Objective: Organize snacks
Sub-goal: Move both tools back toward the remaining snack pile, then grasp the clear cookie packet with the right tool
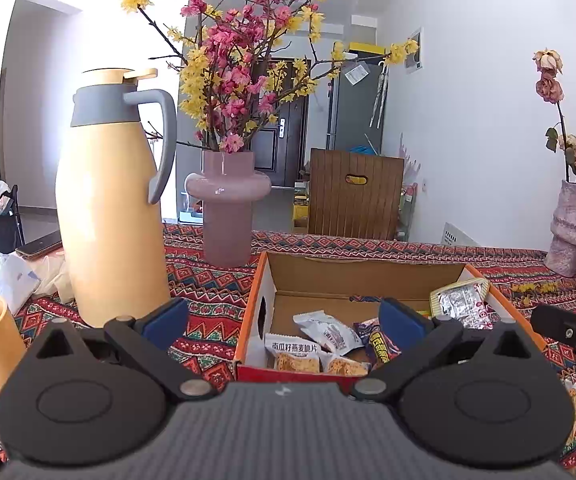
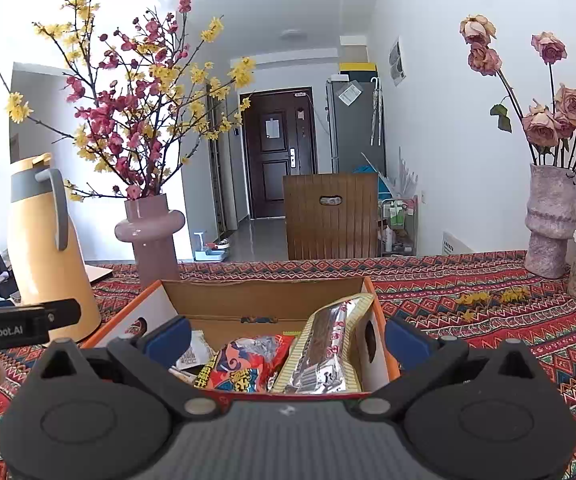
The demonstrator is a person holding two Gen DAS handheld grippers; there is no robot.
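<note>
Over the cardboard box [image 1: 256, 300] of snack packets [image 1: 294, 354] I hold both grippers — left gripper [image 1: 284, 320] and right gripper [image 2: 288, 334] — fingers spread wide, gripping nothing.

Left wrist view sits low over the counter [image 1: 216, 336], close behind its own claw [image 1: 284, 320], facing the open cardboard box [image 1: 364, 276] at lower centre and the hallway door beyond. Right wrist view looks the same way, nearer the box [image 2: 264, 296]. Both share the box, yellow jug [image 1: 108, 216] [image 2: 48, 256], and pink vase [image 1: 228, 208] [image 2: 154, 236].
</note>
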